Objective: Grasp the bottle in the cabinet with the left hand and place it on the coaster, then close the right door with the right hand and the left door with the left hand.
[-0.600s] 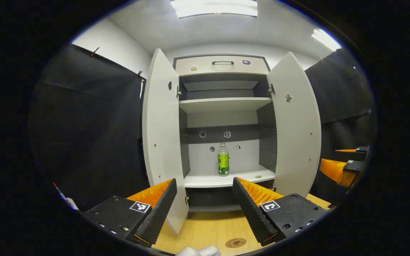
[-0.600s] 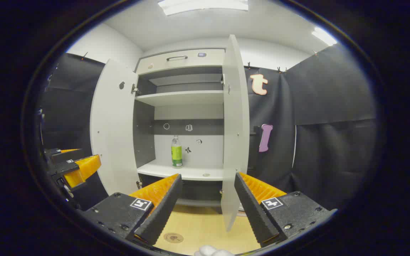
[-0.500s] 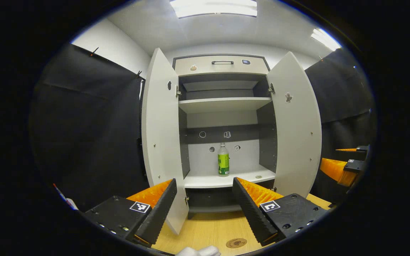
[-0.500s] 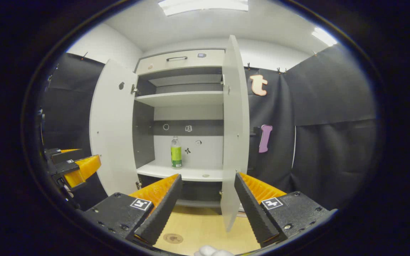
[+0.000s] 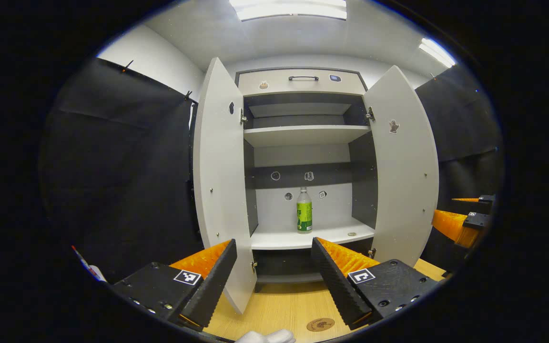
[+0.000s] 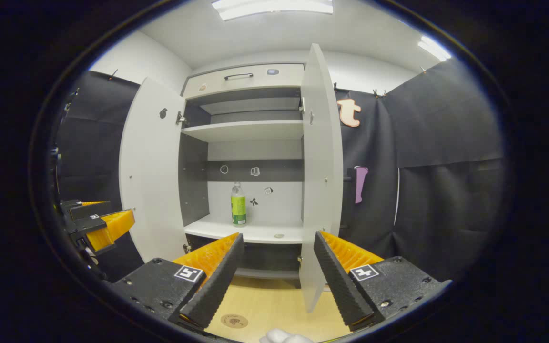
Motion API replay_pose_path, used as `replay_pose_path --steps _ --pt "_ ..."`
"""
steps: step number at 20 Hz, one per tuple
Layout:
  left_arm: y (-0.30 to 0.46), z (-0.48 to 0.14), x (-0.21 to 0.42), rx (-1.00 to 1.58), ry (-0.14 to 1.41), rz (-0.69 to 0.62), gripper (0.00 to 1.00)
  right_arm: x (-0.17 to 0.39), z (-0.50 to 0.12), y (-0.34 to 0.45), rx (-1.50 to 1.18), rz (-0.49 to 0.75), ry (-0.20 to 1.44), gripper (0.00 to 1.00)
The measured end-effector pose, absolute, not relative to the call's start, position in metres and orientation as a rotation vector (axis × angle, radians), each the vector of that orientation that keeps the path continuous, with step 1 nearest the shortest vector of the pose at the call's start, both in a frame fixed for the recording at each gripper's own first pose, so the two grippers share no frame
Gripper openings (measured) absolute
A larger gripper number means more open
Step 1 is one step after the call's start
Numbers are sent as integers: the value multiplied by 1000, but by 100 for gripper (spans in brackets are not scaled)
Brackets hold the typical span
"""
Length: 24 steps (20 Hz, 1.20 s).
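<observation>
Left tool [image 5: 272,267] gaping, empty; green-labelled bottle [image 5: 304,216] upright on cabinet shelf [image 5: 274,240]; to be approached straight, gripped mid-body.

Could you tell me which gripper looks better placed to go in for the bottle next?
Left. The left gripper is open and the bottle stands almost centred between its fingers, while the right gripper faces the right door's edge.

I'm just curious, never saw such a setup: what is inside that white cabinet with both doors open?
On the lower shelf of the white cabinet stands an upright green-labelled plastic bottle, with a small round thing lying apart from it. The upper shelf's top is hidden from below.
</observation>
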State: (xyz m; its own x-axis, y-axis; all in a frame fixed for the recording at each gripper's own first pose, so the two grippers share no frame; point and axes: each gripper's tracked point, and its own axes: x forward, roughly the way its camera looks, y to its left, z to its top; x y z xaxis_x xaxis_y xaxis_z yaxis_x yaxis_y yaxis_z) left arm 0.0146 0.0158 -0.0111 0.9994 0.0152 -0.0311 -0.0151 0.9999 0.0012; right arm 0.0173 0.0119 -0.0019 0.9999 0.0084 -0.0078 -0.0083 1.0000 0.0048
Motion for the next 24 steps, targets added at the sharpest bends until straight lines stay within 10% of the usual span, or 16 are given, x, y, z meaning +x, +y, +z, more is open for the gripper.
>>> replay_pose_path --steps 10,24 --pt "9 -10 86 12 -4 -20 96 36 2 16 11 10 31 97" --pt "-67 -23 347 -72 -55 -78 96 54 21 12 -42 -38 45 97"
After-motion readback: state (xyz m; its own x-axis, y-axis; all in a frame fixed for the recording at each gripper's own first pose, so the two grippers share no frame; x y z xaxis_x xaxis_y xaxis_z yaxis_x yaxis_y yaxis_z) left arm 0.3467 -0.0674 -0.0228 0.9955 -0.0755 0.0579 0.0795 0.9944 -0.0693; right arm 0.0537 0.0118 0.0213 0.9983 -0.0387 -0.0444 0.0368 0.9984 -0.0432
